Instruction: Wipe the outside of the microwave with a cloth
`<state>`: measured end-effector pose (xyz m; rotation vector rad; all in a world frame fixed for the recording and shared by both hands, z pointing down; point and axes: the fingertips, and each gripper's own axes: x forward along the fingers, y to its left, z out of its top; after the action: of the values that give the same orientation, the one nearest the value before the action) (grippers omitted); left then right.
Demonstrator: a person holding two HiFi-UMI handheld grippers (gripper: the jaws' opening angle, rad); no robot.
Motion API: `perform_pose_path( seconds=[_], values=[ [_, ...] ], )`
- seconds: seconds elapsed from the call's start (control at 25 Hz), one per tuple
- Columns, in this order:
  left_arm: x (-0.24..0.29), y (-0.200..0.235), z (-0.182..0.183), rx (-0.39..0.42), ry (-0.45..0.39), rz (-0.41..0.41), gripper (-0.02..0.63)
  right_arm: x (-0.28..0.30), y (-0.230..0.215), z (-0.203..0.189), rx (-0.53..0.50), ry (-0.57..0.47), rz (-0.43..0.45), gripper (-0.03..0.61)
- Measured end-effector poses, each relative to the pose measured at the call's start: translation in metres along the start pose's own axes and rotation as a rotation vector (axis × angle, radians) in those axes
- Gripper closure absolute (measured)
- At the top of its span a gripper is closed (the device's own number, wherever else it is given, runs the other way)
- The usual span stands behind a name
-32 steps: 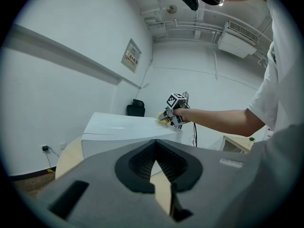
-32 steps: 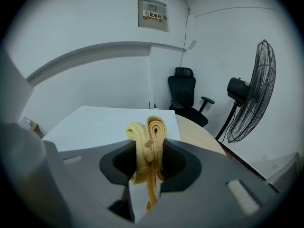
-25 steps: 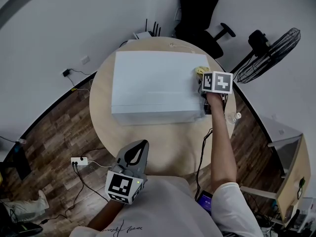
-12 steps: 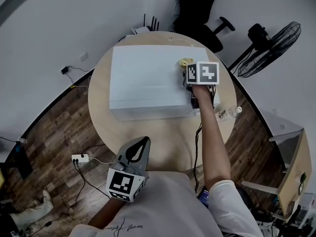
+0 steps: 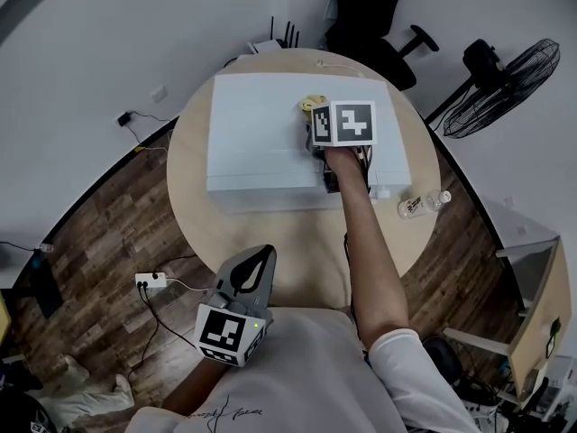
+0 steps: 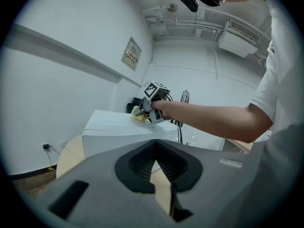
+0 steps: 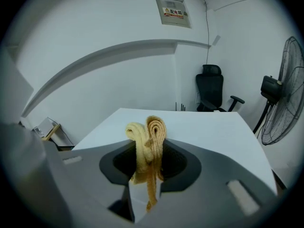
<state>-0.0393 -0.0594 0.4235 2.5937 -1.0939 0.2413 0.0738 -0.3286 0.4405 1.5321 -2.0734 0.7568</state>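
White microwave (image 5: 261, 142) on a round table (image 5: 297, 251). The right gripper (image 7: 148, 175), its fingers pinching a folded yellow cloth (image 7: 147, 137), holds it on the microwave's top. The left gripper (image 6: 156, 184), fingers pressed together and empty, hangs well back. Risk: friction while dragging may pull the cloth free

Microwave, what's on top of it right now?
A yellow cloth, clamped in the right tongs, lies on the white microwave toward its far edge. The surface beneath the cloth and tongs is covered.
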Motion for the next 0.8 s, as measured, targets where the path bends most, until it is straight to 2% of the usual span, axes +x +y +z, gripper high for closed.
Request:
perform_pose_path(
  seconds=[0.28,0.8],
  values=[
    [-0.006,0.005,0.000,-0.001,0.005,0.014,0.621,0.021,0.063,0.004,-0.014,0.011,0.112,0.457],
    [-0.024,0.038,-0.001,-0.043,-0.013,0.121,0.621,0.056,0.174,0.013,-0.163,0.054,0.255,0.457]
  ],
)
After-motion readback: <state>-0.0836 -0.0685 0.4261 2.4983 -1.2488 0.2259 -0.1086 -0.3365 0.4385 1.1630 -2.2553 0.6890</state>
